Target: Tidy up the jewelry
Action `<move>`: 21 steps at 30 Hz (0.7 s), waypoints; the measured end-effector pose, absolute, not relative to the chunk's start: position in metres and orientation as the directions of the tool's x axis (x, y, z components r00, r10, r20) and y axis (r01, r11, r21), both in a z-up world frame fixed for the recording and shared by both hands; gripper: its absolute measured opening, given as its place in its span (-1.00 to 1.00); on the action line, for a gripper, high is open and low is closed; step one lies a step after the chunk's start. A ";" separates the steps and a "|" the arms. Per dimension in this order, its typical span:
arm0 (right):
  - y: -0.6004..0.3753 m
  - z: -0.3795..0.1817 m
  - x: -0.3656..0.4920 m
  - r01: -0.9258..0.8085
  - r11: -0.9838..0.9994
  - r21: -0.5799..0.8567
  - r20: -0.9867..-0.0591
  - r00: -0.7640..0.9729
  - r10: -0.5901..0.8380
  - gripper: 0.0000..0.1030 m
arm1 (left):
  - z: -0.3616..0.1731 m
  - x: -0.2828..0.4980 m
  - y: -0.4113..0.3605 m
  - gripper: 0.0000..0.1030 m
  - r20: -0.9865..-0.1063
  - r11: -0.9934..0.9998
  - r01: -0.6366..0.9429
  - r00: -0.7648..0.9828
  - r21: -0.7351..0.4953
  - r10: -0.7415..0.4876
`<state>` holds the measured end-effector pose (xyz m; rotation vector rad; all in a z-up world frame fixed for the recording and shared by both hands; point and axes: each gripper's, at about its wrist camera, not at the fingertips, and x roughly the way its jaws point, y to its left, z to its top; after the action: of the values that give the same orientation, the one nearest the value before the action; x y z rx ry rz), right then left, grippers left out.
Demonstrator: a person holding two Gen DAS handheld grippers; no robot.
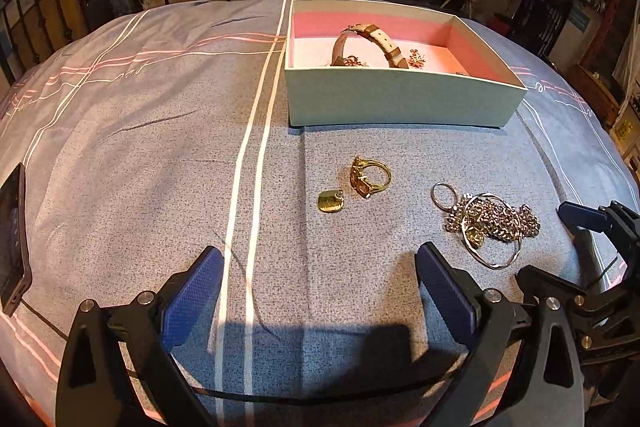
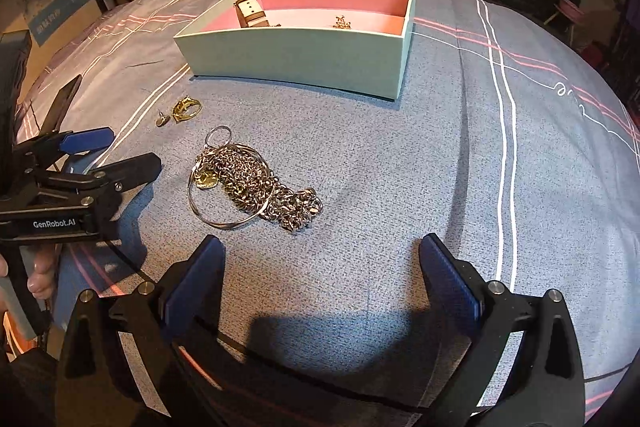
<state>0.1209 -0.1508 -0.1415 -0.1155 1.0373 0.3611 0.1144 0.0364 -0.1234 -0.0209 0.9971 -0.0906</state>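
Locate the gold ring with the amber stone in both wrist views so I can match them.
Left wrist view: the gold ring lies on the bedspread at centre, just in front of the box, with the gold pendant at its lower left.
Right wrist view: the ring sits left of centre, beyond the chain pile.
Shared landmark: the open box with the pink lining.

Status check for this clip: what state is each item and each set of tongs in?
Left tongs: open, empty.
Right tongs: open, empty.
Box: lidless, on the bedspread.
Watch: inside box.
Gold ring: on bedspread, outside box.
Gold pendant: flat beside ring.
Chain pile: tangled with bangle, outside box.
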 end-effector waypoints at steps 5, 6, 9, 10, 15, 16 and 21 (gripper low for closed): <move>-0.148 -0.141 0.122 -0.357 0.932 0.067 -0.856 0.459 0.238 0.89 | -0.125 0.129 0.033 0.86 -0.846 0.997 0.063 0.528 -0.051 -0.076; -0.147 -0.141 0.122 -0.361 0.930 0.067 -0.855 0.459 0.240 0.89 | -0.125 0.130 0.031 0.86 -0.846 0.996 0.071 0.528 -0.045 -0.076; -0.144 -0.139 0.123 -0.375 0.924 0.078 -0.850 0.460 0.259 0.88 | -0.126 0.128 0.028 0.85 -0.839 0.996 0.078 0.539 -0.038 -0.075; -0.144 -0.138 0.123 -0.381 0.921 0.087 -0.845 0.461 0.270 0.86 | -0.127 0.126 0.028 0.85 -0.836 0.996 0.078 0.543 -0.039 -0.076; -0.137 -0.135 0.123 -0.426 0.901 0.082 -0.841 0.455 0.291 0.57 | -0.127 0.122 0.026 0.85 -0.830 0.996 0.088 0.552 -0.034 -0.077; -0.135 -0.134 0.123 -0.440 0.895 0.079 -0.839 0.456 0.298 0.52 | -0.127 0.123 0.025 0.84 -0.831 0.995 0.091 0.550 -0.036 -0.080; -0.134 -0.130 0.124 -0.481 0.873 0.081 -0.829 0.453 0.327 -0.44 | -0.125 0.125 0.020 0.66 -0.828 0.991 0.127 0.551 -0.035 -0.100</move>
<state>0.1240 -0.1337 -0.1304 -0.1744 0.9811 0.5019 0.1250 0.0195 -0.1248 0.0300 0.9778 -0.1337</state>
